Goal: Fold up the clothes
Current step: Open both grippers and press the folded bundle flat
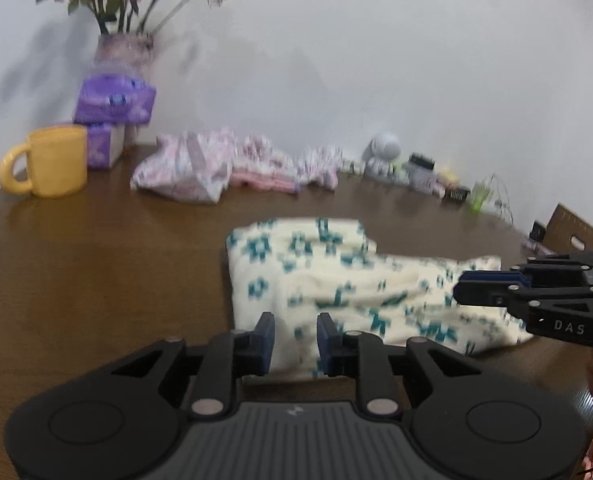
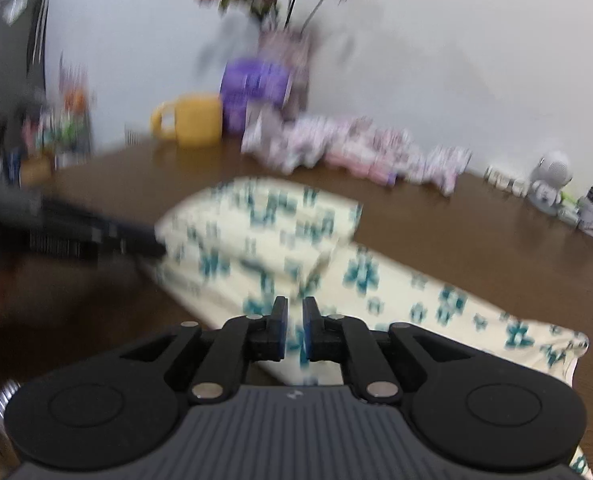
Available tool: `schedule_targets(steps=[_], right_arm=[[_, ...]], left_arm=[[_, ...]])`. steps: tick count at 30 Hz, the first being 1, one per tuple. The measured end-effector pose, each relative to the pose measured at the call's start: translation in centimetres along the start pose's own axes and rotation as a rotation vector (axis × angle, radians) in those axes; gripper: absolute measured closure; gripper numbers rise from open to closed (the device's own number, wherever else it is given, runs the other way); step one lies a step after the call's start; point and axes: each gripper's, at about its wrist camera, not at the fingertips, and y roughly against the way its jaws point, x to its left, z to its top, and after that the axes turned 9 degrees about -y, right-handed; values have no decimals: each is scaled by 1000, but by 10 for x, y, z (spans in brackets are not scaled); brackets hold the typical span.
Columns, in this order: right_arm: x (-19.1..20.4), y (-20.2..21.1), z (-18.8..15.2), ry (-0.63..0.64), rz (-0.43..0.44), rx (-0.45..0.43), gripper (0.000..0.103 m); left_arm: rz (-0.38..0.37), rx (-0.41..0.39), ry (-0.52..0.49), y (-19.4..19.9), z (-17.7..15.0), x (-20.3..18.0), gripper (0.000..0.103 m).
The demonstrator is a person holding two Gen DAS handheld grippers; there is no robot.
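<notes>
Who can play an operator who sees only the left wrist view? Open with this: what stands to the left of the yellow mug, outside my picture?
Observer: Left of the yellow mug there is a blurred cluster of small colourful items.
Operator: Are the right gripper's jaws apart? I only see it side-on.
Observer: Yes. The right gripper shows a narrow gap, and the patterned garment is visible through it.
Operator: Where does the garment end behind that gripper?
Observer: It runs on to the right as a flat strip and ends on the table.
</notes>
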Motion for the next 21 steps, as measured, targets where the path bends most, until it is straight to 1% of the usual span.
schedule_targets(steps=[1, 3, 4, 8, 11, 12, 13, 15, 18, 21], right_arm=[[2, 0, 4, 4, 7, -21, 86], [10, -9, 12, 36, 23, -41, 65], [16, -16, 14, 54, 33, -41, 64], [35, -44, 27, 113, 80, -39, 64], [44, -61, 30, 146, 102, -12, 64], [47, -66, 30, 160, 105, 0, 66], [49, -71, 30, 170, 106, 16, 67], [49, -79, 27, 179, 110, 53, 83], [43, -82, 23, 169, 118, 76, 86], [34, -80, 20, 142, 122, 84, 87]], left_arm=[[6, -4, -1, 0, 4, 1, 79], [16, -8, -4, 0, 11, 3, 78], [18, 2, -6, -3, 15, 4, 78], [5, 46, -10, -18, 25, 9, 80], [-18, 88, 1, -34, 25, 12, 85], [-25, 99, 4, -39, 25, 12, 85], [-26, 103, 3, -42, 24, 12, 85], [-26, 104, -8, -45, 23, 11, 85], [-23, 106, -32, -49, 21, 8, 85], [-16, 105, -51, -50, 19, 6, 85]])
